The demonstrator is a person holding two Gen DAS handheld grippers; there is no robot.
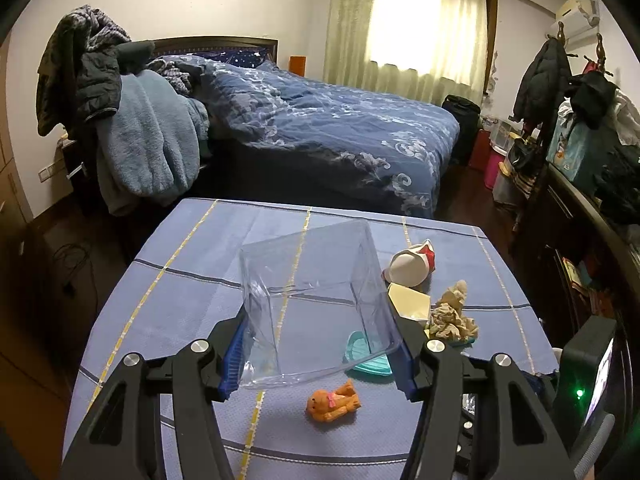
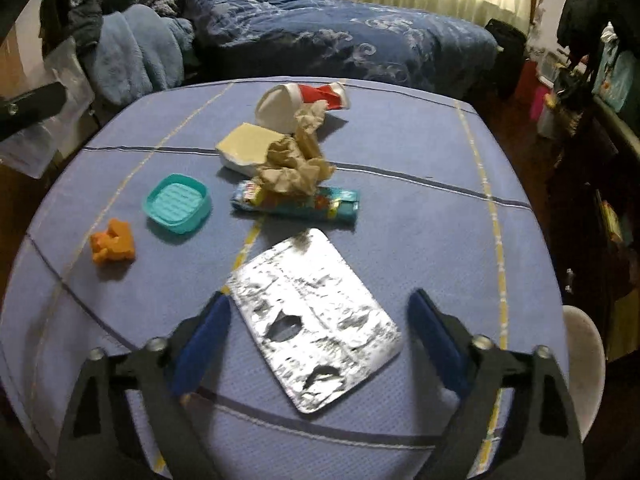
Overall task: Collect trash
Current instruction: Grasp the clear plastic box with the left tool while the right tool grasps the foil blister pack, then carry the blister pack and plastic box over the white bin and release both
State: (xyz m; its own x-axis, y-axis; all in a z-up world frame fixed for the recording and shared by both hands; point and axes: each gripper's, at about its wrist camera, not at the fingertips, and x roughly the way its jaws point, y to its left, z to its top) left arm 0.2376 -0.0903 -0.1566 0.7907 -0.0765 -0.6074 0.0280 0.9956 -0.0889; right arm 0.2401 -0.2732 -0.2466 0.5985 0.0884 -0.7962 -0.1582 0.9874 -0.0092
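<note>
Left tongs (image 1: 320,354) gripped a clear, thin-walled plastic bin (image 1: 316,300); right tongs (image 2: 320,340) gaped wide.
Crinkled foil blister sheet (image 2: 314,328) lay flat between the blue pads; crumpled brown paper (image 2: 296,160) at 12 o'clock on the woven blue surface (image 2: 420,232).

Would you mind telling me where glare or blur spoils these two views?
Left wrist view: the sunlit curtained window is blown out and the clear plastic box shows faint reflections. Right wrist view: softer overall, with bright glints on the silver foil blister pack.
</note>
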